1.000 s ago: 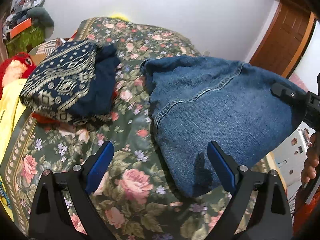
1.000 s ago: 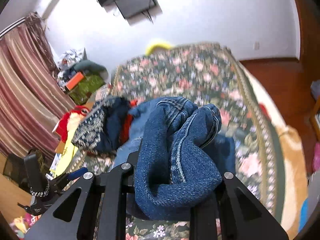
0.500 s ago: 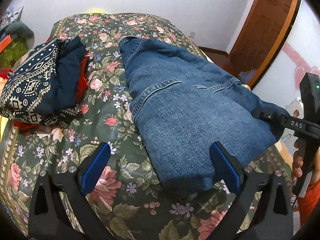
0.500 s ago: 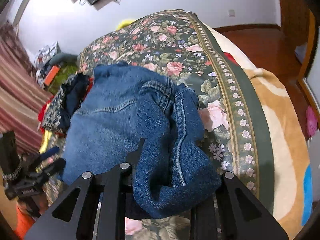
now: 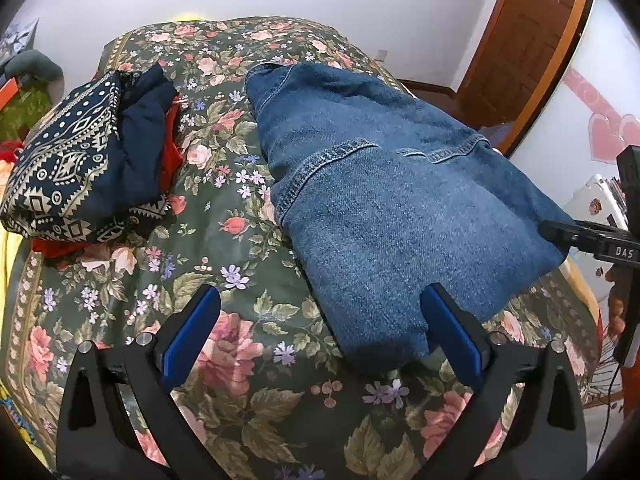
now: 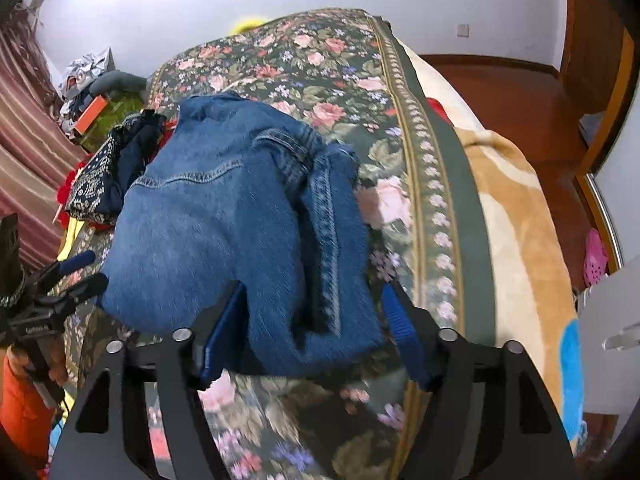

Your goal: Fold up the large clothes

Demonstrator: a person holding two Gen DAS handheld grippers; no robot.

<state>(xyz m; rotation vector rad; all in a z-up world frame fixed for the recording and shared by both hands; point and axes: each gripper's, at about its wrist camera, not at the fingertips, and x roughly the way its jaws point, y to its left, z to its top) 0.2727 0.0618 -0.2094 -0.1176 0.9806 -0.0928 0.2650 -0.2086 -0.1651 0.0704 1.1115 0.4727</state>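
Folded blue jeans (image 5: 392,200) lie on the floral bedspread (image 5: 224,264); they also show in the right wrist view (image 6: 224,224). My left gripper (image 5: 320,332) is open and empty, its blue pads wide apart just before the near end of the jeans. My right gripper (image 6: 312,332) is open, its jaws straddling the jeans' near folded edge without pinching it. The right gripper's tip (image 5: 568,236) shows at the jeans' right edge in the left wrist view.
A pile of folded dark patterned clothes (image 5: 80,168) sits at the bed's left, over something red. A tan blanket (image 6: 520,240) hangs off the bed's right side. A wooden door (image 5: 528,40) and red-brown floor (image 6: 500,92) lie beyond. Clutter (image 6: 96,92) stands by the striped curtain.
My right gripper lowered the jeans onto the bed and opened, letting go of the bunched denim. The jeans now lie flatter. My left gripper stayed open, shifting slightly.
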